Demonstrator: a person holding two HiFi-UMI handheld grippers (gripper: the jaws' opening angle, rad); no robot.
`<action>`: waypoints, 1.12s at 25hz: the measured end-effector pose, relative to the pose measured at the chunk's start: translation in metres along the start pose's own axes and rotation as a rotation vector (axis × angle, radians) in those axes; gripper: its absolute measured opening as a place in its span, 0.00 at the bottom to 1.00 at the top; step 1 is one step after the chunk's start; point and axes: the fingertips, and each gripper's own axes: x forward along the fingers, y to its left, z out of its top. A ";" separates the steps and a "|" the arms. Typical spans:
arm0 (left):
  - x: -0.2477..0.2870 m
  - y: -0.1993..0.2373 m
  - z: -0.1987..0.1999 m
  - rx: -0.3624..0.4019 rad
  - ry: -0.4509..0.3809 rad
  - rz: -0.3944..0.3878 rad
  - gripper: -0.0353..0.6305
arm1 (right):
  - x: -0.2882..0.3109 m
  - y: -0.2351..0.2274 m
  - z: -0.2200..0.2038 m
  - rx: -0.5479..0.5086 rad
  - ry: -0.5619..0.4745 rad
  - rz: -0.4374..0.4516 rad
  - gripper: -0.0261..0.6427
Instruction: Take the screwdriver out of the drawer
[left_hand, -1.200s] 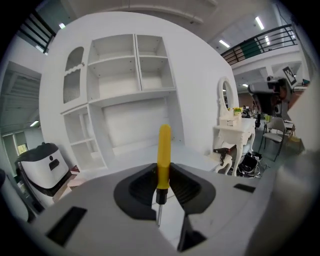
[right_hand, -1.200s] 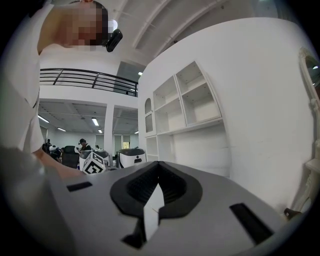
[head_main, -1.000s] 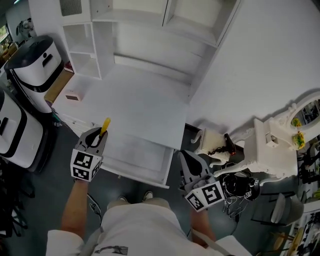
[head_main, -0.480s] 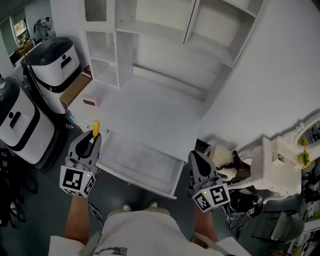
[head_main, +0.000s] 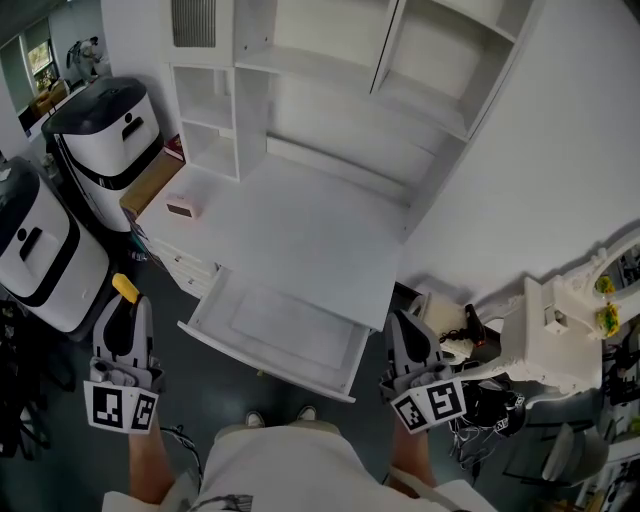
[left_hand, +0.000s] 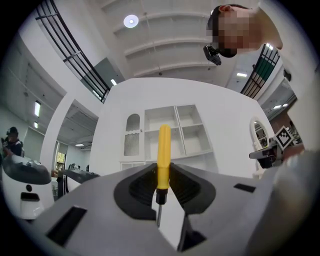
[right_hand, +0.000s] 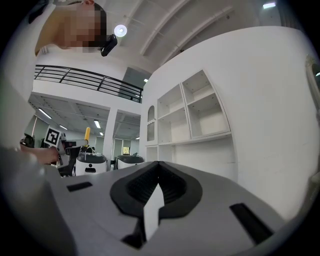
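The screwdriver (head_main: 124, 289) has a yellow handle and a thin metal shaft. My left gripper (head_main: 121, 327) is shut on it, left of the white desk (head_main: 300, 225) and clear of the open drawer (head_main: 262, 360). In the left gripper view the handle (left_hand: 163, 152) stands upright between the black pads, and the shaft (left_hand: 159, 214) points back toward the camera. My right gripper (head_main: 408, 347) hangs by the drawer's right corner, shut with nothing in it; its pads (right_hand: 150, 184) meet. The drawer's inside shows bare white.
Two white-and-black machines (head_main: 102, 130) (head_main: 35, 255) stand on the floor at the left, close to my left gripper. A small pink box (head_main: 181, 208) lies on the desk's left end. White ornate furniture (head_main: 560, 335) and black cables (head_main: 492, 402) crowd the right.
My left gripper has carried the screwdriver from the drawer's left edge out to the left, over the dark floor. The right gripper has hardly moved.
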 end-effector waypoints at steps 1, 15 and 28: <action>-0.005 0.003 0.004 0.000 -0.011 0.011 0.17 | -0.002 -0.001 0.000 0.000 0.002 -0.006 0.05; -0.046 0.003 -0.006 -0.106 -0.011 0.097 0.17 | -0.022 -0.010 -0.006 -0.017 0.054 -0.036 0.05; -0.037 -0.010 0.000 -0.118 -0.048 0.051 0.18 | -0.023 -0.005 -0.005 -0.033 0.063 -0.028 0.05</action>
